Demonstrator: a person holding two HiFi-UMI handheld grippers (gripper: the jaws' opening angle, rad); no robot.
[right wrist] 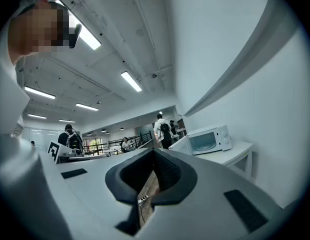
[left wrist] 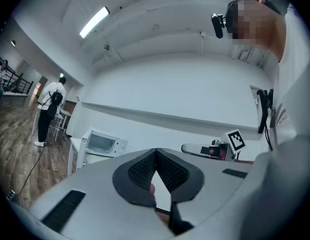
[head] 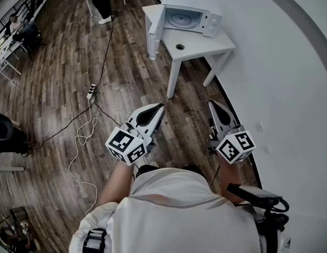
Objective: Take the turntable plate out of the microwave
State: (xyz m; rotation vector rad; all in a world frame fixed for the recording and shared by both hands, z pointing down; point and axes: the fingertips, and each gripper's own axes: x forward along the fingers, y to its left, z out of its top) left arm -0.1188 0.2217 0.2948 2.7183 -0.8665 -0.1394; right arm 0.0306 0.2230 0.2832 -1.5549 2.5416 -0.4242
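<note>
The white microwave point(head: 191, 16) stands on a small white table point(head: 205, 45) far ahead, its door point(head: 155, 29) swung open to the left. The round glass turntable plate point(head: 182, 19) lies inside the cavity. My left gripper point(head: 160, 107) and right gripper point(head: 211, 104) are both shut and empty, held level close to my body, well short of the table. The left gripper view has the microwave point(left wrist: 102, 144) small beyond the closed jaws point(left wrist: 156, 152). In the right gripper view the microwave point(right wrist: 207, 140) sits right of the closed jaws point(right wrist: 154, 153).
Wooden floor lies between me and the table. A power strip point(head: 91, 91) with white and black cables trails across the floor at left. A white curved wall point(head: 290, 88) runs along the right. A person point(head: 102, 1) stands at the far end, and dark equipment point(head: 5, 133) sits at the left edge.
</note>
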